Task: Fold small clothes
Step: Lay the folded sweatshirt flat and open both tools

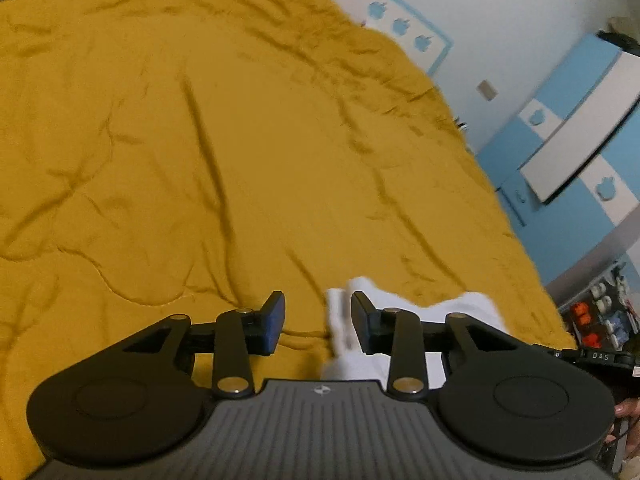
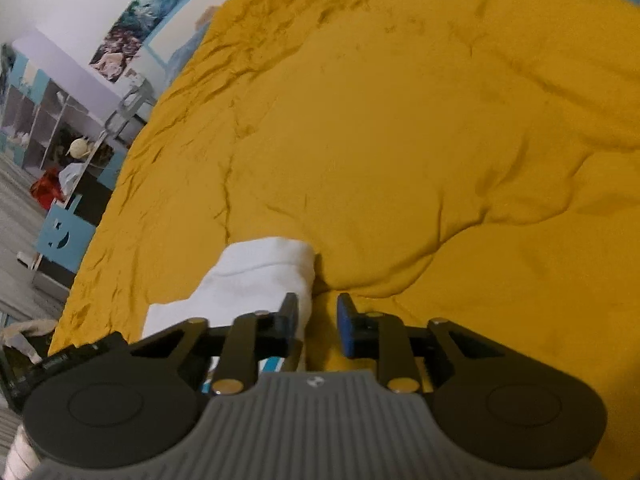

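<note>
A small white garment [image 1: 468, 312] lies on the mustard-yellow bedspread [image 1: 240, 140] near its front edge. My left gripper [image 1: 318, 320] is open just above it, with a raised white fold [image 1: 340, 320] close to its right finger. In the right wrist view the same white garment [image 2: 256, 280] lies folded over on the bedspread [image 2: 400, 140]. My right gripper [image 2: 318, 326] is open at the garment's right edge, its left finger over the cloth and its right finger over bare bedspread. Neither gripper holds anything.
The wrinkled bedspread fills most of both views. A blue and white cabinet [image 1: 568, 152] and a cluttered shelf [image 1: 604, 312] stand past the bed's right edge. Shelves [image 2: 48, 120], a red thing [image 2: 46, 192] and a blue panel [image 2: 64, 236] stand left of the bed.
</note>
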Demonstrator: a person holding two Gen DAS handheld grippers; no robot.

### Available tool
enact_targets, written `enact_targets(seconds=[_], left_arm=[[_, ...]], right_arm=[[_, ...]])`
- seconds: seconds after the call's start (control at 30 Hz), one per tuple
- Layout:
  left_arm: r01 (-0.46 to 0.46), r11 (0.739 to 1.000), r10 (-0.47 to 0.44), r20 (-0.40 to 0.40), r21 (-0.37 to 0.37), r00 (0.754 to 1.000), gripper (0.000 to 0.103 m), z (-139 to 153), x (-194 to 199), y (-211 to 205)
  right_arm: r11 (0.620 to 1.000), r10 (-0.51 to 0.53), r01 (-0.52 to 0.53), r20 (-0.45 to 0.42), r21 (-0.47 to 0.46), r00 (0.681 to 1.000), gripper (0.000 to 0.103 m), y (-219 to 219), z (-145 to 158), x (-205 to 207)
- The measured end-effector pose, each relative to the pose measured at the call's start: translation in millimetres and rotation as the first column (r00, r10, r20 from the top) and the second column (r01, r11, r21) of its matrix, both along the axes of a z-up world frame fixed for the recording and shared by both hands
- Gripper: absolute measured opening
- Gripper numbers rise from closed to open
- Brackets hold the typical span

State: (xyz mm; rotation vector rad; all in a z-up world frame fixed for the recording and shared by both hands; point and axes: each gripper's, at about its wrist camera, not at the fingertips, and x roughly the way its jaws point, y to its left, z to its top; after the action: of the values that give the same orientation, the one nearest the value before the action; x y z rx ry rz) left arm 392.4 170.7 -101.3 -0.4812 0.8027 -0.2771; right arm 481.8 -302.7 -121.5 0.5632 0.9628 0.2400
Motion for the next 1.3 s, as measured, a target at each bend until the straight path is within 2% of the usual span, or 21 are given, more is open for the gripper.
enact_targets(seconds=[0.1, 0.2, 0.33, 0.47, 0.57, 0.67, 0.73, 0.93, 1.07, 1.17, 1.3], left_arm=[[0.045, 0.998, -0.046, 0.038, 0.034, 0.998, 0.040, 27.2, -29.6, -10.7], [0.092, 0.990, -0.097, 0.046, 0.103, 0.994, 0.040, 49.2, -55.6, -35.6], [0.152, 0.972, -0.166, 0.069, 0.181, 0.984, 0.039, 67.7, -93.6, -71.9], [0.146, 0.949, -0.181, 0.105, 0.278, 0.978, 0.034, 71.1, -135.2, -98.2], [0.152, 0.944, -0.185, 0.088, 0.293, 0.979, 0.028, 63.0, -161.1, -109.3], [0.143, 0.939, -0.175, 0.077, 0.314, 0.982, 0.024, 50.6, -183.5, -119.1], [0.124, 0.928, -0.159, 0.073, 0.351, 0.985, 0.023, 41.7, -194.6, -123.8], [0.129, 0.927, -0.135, -0.007, 0.351, 0.991, 0.018, 19.1, -203.8, -119.2], [0.143, 0.927, -0.134, -0.050, 0.346, 0.990, 0.012, -0.7, -200.8, -115.1], [0.151, 0.922, -0.138, -0.062, 0.356, 0.988, 0.009, -16.3, -199.2, -114.5], [0.152, 0.913, -0.144, -0.051, 0.377, 0.988, 0.008, -18.1, -199.7, -116.0]], right_arm=[[0.997, 0.057, -0.055, 0.044, -0.053, 0.997, 0.017, 3.6, 29.9, -26.0], [0.986, 0.124, -0.114, 0.081, -0.118, 0.989, 0.017, 18.6, 57.9, -59.5], [0.960, 0.205, -0.176, 0.117, -0.218, 0.972, 0.027, 44.0, 83.0, -112.0], [0.925, 0.269, -0.208, 0.163, -0.319, 0.949, 0.027, 62.6, 94.4, -166.8], [0.902, 0.298, -0.216, 0.178, -0.373, 0.938, 0.027, 76.6, 90.0, -199.9], [0.851, 0.334, -0.207, 0.194, -0.482, 0.922, 0.036, 92.6, 77.2, -227.5], [0.824, 0.349, -0.204, 0.191, -0.529, 0.918, 0.036, 98.7, 66.6, -239.2], [0.815, 0.340, -0.213, 0.147, -0.539, 0.929, 0.036, 97.3, 36.1, -247.3], [0.838, 0.313, -0.213, 0.124, -0.503, 0.941, 0.036, 92.8, 19.0, -242.2], [0.825, 0.329, -0.225, 0.117, -0.519, 0.937, 0.036, 95.4, 1.7, -239.5], [0.823, 0.332, -0.218, 0.134, -0.524, 0.934, 0.036, 94.9, -14.3, -242.5]])
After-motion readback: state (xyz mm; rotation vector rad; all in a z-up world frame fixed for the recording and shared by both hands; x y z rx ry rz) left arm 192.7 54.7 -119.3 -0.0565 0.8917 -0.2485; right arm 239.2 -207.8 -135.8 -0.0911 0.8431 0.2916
